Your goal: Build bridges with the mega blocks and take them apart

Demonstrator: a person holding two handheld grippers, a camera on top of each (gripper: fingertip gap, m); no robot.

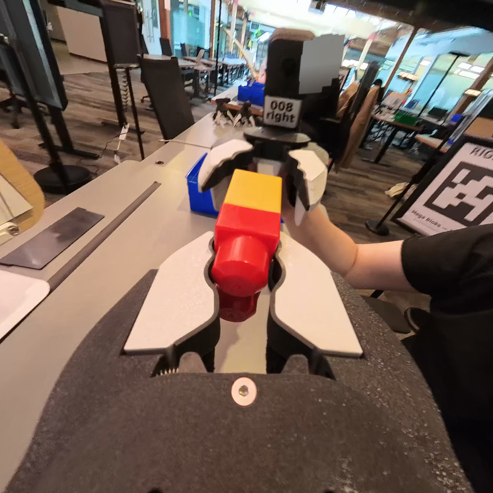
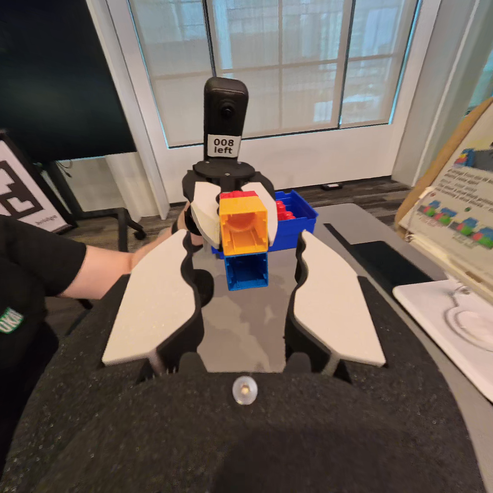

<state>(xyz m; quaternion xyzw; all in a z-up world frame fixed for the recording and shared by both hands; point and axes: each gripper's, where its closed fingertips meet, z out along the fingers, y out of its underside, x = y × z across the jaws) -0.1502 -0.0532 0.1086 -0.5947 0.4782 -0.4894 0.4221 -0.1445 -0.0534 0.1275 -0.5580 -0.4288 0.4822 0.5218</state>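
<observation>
Red block (image 1: 246, 234) between left gripper (image 1: 244, 256) jaws.

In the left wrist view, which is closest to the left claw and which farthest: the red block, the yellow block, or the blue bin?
1. Red block, gripped in the left claw.
2. Yellow block, joined just beyond the red.
3. Blue bin, on the table behind, left.

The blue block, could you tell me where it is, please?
In the right wrist view, the blue block hangs directly beneath the yellow block, between the open right tongs.
</observation>
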